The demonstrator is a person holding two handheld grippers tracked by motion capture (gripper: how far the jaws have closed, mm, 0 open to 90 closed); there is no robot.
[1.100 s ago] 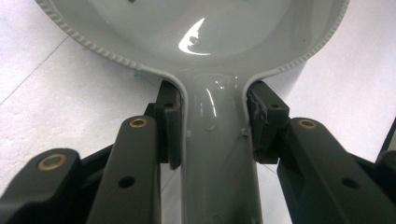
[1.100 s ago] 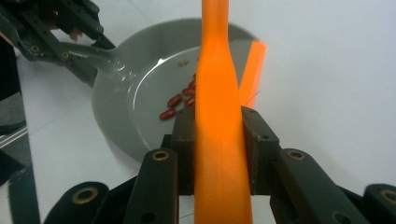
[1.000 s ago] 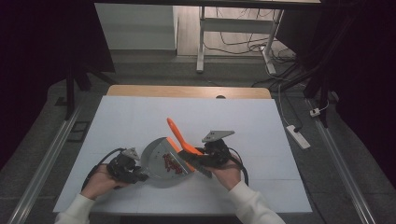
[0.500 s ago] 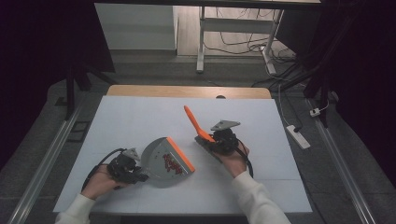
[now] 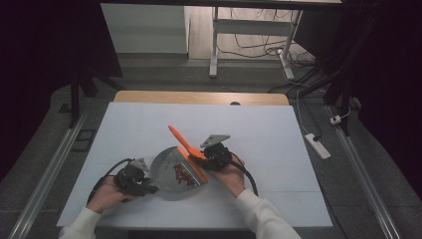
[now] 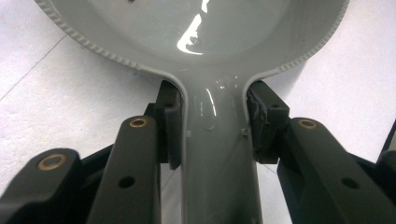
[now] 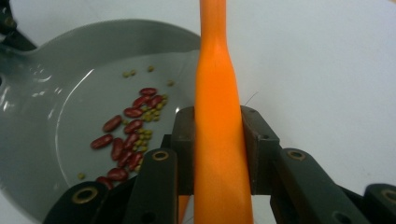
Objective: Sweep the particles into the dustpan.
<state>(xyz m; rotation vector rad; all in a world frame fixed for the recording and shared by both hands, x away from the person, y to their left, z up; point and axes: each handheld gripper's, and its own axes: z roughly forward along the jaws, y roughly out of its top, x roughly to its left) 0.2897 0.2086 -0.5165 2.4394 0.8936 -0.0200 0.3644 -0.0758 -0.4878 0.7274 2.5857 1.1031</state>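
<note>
Grippers point(image 5: 149, 185) point(image 5: 203, 158) clamped: dustpan point(image 5: 171, 172), brush point(image 5: 181, 142).

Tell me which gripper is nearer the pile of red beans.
Right. The right gripper, clamping the orange brush handle, sits beside the beans; the left gripper grips the dustpan handle, farther off.

Grey dustpan point(image 5: 171, 172), orange brush handle point(image 7: 217, 116)
</note>
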